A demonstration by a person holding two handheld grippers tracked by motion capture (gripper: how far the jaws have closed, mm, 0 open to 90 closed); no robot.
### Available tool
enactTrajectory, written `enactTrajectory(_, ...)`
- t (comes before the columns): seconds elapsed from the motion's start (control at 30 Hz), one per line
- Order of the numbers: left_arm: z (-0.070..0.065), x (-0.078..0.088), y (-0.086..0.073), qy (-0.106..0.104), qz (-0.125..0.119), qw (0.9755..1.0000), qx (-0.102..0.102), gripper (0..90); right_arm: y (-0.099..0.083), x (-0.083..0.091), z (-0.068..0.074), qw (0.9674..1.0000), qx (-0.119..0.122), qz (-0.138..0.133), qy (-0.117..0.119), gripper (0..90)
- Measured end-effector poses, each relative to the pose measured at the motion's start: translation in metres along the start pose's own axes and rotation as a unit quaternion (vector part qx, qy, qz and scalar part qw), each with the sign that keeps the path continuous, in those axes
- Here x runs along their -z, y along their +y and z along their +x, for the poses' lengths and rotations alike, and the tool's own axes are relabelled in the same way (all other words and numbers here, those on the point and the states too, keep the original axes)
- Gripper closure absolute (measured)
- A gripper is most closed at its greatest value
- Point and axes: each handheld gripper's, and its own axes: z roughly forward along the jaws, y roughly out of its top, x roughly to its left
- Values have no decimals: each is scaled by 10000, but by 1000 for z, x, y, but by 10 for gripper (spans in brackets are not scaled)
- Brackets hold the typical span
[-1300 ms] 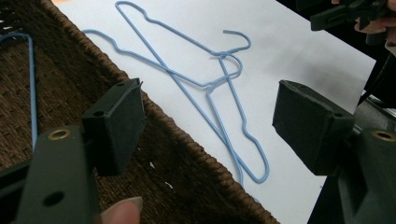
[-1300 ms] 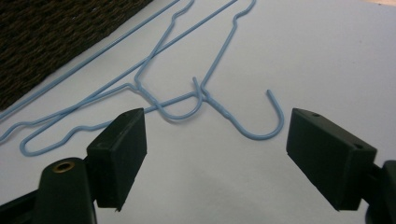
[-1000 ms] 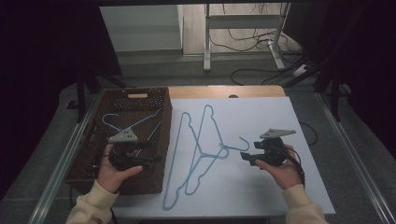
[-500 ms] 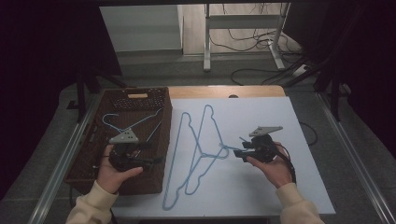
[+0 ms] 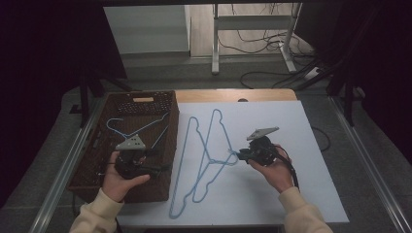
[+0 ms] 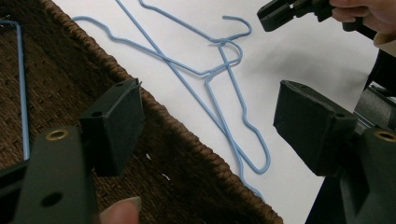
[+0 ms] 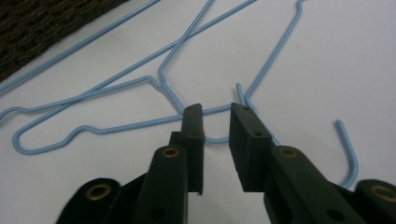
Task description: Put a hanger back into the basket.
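Two light-blue wire hangers lie crossed on the white table top, hooks toward the right. My right gripper is at those hooks, low over the table. Its jaws have just been closing, and one hanger's hook runs across the narrow gap between the fingertips, which still stand apart. The other hook curls just to their right. A third blue hanger lies in the brown wicker basket. My left gripper hovers over the basket's right rim, jaws wide and empty.
The basket takes up the table's left side, its woven rim right under my left gripper. The right gripper appears at the top of the left gripper view. Cables and a metal stand are on the floor beyond the table.
The right hand moved left to the hangers' hooks and its jaws narrowed around one hook. The left hand stayed in place over the basket.
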Motion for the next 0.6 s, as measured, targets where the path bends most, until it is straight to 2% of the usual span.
enactTrajectory(0.03,0,0,0,2,2,10000,-1,244,2,-4,1,10000,35,82,8,829)
enactTrajectory(0.27,-2,1,0,-6,2,10000,-25,244,9,-19,2,9995,102,309,51,896)
enactTrajectory(0.6,-3,-3,-1,-18,68,10000,-52,243,11,-52,0,9962,187,845,21,900)
